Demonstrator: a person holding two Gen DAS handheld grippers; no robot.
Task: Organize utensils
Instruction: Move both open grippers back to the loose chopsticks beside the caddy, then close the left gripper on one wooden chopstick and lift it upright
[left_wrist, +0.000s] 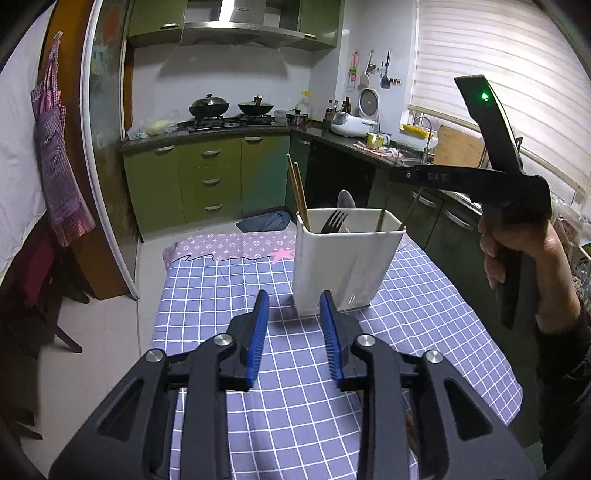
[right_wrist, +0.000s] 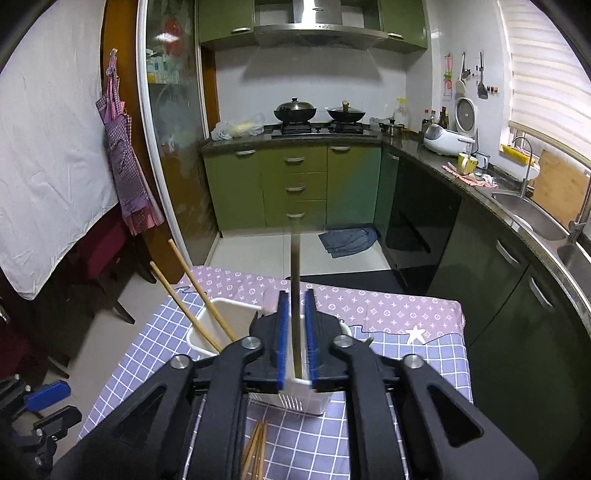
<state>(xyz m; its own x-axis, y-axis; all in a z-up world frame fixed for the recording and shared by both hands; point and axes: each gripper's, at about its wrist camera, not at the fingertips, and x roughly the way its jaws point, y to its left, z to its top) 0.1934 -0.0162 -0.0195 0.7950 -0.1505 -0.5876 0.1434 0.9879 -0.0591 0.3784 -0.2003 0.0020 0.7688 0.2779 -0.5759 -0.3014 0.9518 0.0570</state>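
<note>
- In the caddy (left_wrist: 347, 266) on the bench (left_wrist: 236, 295) already: a fork (left_wrist: 334, 220), a spoon (left_wrist: 346, 200), chopsticks (left_wrist: 298, 192).
- Right gripper (right_wrist: 295, 295), narrow, has a dark utensil (right_wrist: 295, 280) between its jaws above the caddy; whether the pads press it is unclear.
- Left gripper (left_wrist: 293, 299) partly open, empty.
- Left to do: loose chopsticks (right_wrist: 255, 450) on the bench.

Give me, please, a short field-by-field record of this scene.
holder: white, upright on checked cloth
in holder: two chopsticks, fork, spoon
left claw: open, empty, before holder
right claw: over holder, dark stick between pads, seemingly loose
on cloth: loose chopsticks, near side of holder
</note>
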